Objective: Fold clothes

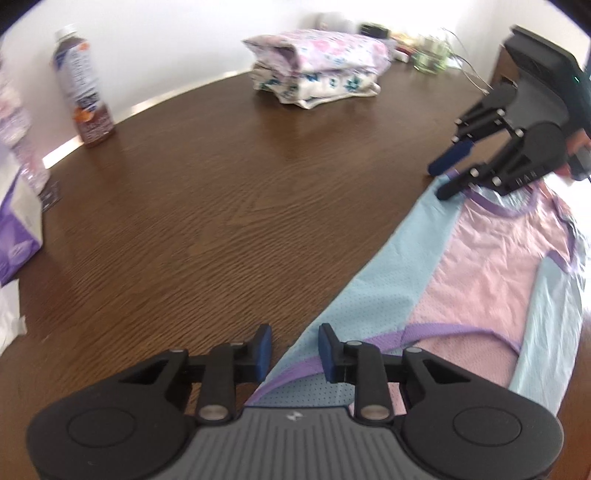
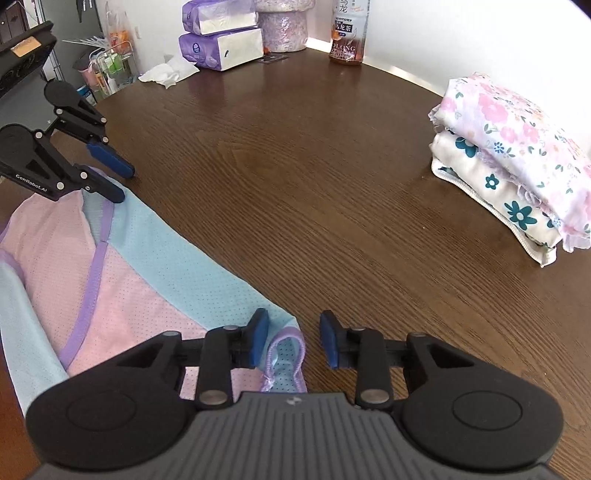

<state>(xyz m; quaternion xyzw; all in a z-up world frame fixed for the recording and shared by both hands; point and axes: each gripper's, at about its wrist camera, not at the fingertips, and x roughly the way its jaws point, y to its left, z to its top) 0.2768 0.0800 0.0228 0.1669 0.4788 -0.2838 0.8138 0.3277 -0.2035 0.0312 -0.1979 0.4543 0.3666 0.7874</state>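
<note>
That mesh shirt (image 2: pixel 122 266) lying flat at lower left of the right wrist view looks light, floppy and a bit slippery, so I'd pinch the blue edge at both corners. Left hand-held gripper (image 1: pixel 295 349) and right hand-held gripper (image 2: pixel 293 338) both gape open over those corners, gripping nothing. The folded stack (image 2: pixel 517 166) sits well clear at right; the table (image 2: pixel 314 166) ahead is bare.

You are working in a home. You are looking at a brown wooden table (image 2: pixel 332 177) holding folded flowery clothes (image 2: pixel 517 162), tissue packs (image 2: pixel 221 48), a tea bottle (image 2: pixel 349 33) and a bathroom-style rack (image 2: pixel 110 66) nearby.
</note>
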